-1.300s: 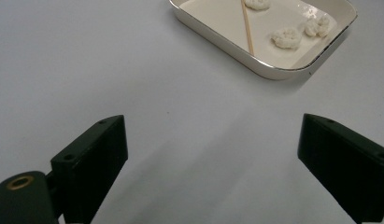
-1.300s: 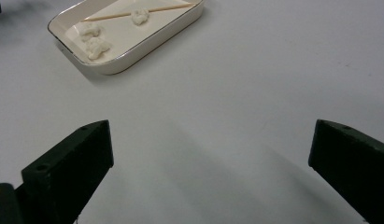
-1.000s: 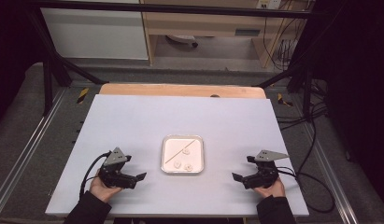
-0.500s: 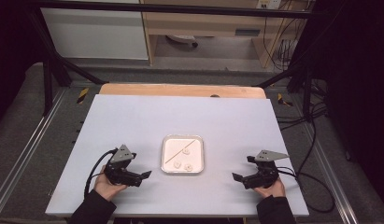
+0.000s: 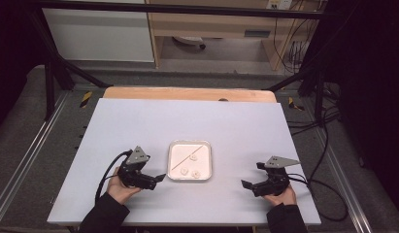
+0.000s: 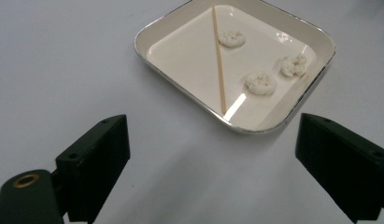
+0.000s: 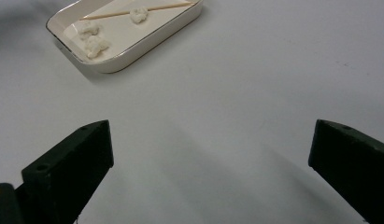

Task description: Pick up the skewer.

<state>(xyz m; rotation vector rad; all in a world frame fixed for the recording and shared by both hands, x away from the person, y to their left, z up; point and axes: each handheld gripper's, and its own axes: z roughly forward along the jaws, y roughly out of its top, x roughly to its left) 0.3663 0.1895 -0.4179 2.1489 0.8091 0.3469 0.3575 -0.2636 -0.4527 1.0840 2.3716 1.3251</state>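
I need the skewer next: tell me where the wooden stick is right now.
The wooden stick lies slantwise inside the square white tray at the middle of the table, beside three small white ring-shaped pieces, nearer the left gripper.

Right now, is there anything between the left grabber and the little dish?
Nothing. In the left gripper view, bare white table runs from the left gripper to the tray.

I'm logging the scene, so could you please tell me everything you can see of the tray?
The tray is a shallow, cream-white square dish with rounded corners and a thin shiny rim, glossy like glazed ceramic. It lies flat on the table between the grippers, untouched. Inside lie a thin wooden stick and three small white rings.
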